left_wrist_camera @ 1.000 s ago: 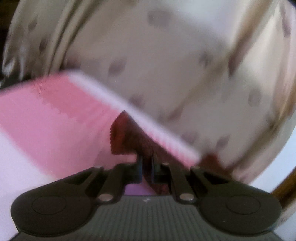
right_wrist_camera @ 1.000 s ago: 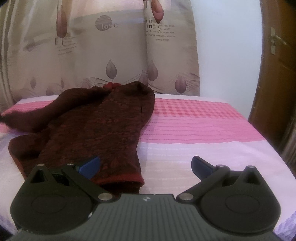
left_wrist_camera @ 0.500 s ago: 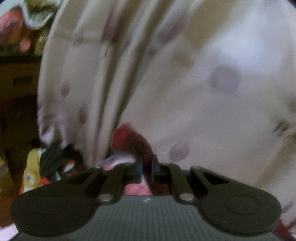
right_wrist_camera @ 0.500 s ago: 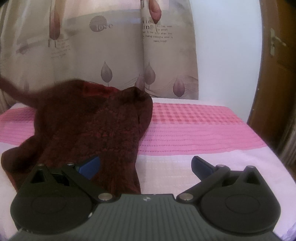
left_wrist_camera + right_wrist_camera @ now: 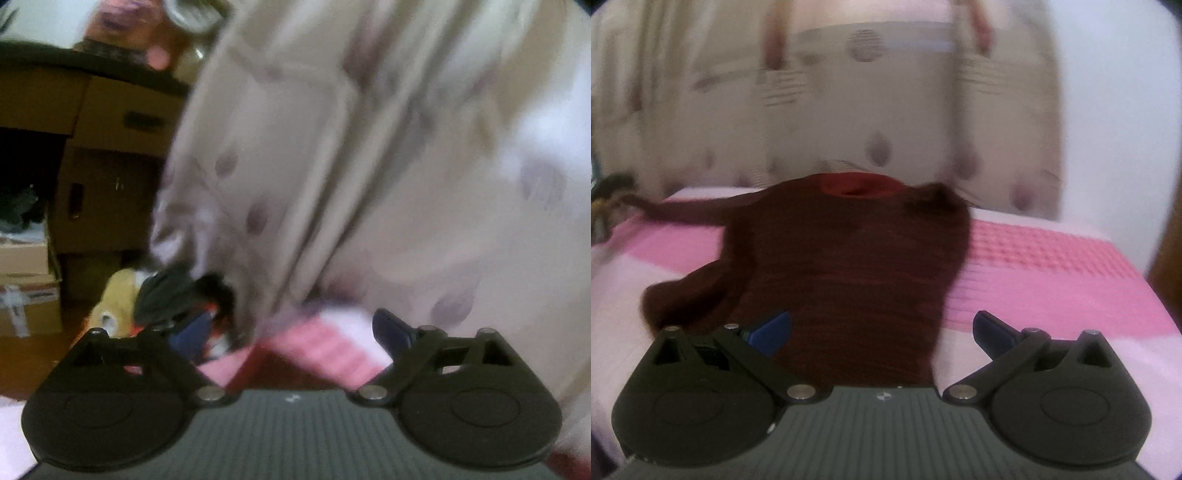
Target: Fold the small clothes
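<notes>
Left tongs (image 5: 290, 330): I see the jaws have just sprung wide, nothing between them, over the pink-striped bed (image 5: 332, 347) corner by the curtain (image 5: 369, 166).
Sweater (image 5: 849, 258): dark maroon, spread on the bed, one sleeve trailing left.
Right tongs (image 5: 881, 330): wide apart, empty, above the sweater's hem.
</notes>
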Motion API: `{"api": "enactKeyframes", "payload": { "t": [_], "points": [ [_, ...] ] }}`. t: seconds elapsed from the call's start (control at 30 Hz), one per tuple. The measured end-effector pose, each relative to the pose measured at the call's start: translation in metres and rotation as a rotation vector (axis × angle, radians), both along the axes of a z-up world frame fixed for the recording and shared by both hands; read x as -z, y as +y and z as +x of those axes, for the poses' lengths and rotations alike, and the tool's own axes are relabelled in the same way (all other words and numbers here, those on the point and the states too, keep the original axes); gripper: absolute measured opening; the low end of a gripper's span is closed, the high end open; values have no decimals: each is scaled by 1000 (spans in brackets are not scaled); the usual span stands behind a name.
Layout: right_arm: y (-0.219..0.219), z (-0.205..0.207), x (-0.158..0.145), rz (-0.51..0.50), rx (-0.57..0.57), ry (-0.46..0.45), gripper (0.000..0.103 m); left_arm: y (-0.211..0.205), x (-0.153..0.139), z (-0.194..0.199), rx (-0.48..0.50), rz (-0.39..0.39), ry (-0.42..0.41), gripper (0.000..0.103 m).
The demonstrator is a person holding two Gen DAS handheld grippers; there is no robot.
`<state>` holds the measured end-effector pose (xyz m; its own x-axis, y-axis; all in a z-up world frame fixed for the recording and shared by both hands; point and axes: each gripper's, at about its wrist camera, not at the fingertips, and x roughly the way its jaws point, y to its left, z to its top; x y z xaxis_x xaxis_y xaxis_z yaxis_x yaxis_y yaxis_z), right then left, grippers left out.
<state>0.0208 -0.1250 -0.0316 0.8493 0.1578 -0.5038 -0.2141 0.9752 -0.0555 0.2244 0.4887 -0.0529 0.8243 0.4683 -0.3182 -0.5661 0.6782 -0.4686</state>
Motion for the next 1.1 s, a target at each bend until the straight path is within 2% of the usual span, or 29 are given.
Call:
{"api": "enactKeyframes", "payload": {
  "t": [0.1, 0.2, 0.3, 0.37, 0.43, 0.47, 0.5, 0.57, 0.63, 0.7, 0.77, 0.8, 0.83, 0.87, 0.9, 0.93, 1.0, 1.1],
  "points": [
    [20, -7, -2, -77, -135, -26, 103, -12, -13, -24, 78, -54, -40, 95],
    [36, -11, 7, -210, -213, -21, 96, -55, -21, -46, 208, -70, -27, 95],
    [39, -13, 15, -259, -242, 3, 92, -114, -17, -68, 364, -83, -36, 95],
    [39, -10, 21, -305, -244, 19, 85, -155, -5, -81, 467, -103, -38, 95],
    [38, 0, 27, -335, -242, 53, 62, -191, 12, -91, 549, -140, -29, 95],
    [37, 4, 30, -348, -247, 74, 58, -205, 21, -94, 581, -162, -20, 95],
    [38, 7, 31, -349, -262, 87, 54, -221, 31, -98, 615, -183, -11, 95],
    [36, 4, 28, -314, -268, 79, 39, -239, 44, -102, 651, -204, -5, 95],
    [29, -1, 19, -269, -250, 51, 13, -251, 56, -104, 656, -194, 14, 95],
    [14, -4, 3, -173, -225, 22, 5, -255, 62, -105, 661, -202, 19, 95],
    [-5, -4, -10, -48, -227, 18, 4, -252, 64, -108, 657, -208, -30, 95],
    [-13, -1, -14, -34, -177, 3, 14, -251, 64, -110, 635, -199, -38, 95],
    [-20, 4, -16, -43, -133, -5, 41, -250, 66, -111, 621, -211, -33, 95],
    [-28, 10, -16, -54, -105, -13, 56, -249, 67, -113, 619, -225, -33, 95],
    [-37, 16, -15, -52, -87, -17, 81, -249, 68, -114, 621, -225, -34, 95],
    [-46, 21, -12, -36, -71, -13, 89, -249, 68, -114, 622, -218, -34, 95],
    [-61, 36, -2, 14, -44, 44, 88, -249, 68, -113, 621, -214, -24, 95],
    [-91, 43, 18, 168, 27, 90, 86, -252, 69, -111, 623, -208, -17, 95]
  ]
}}
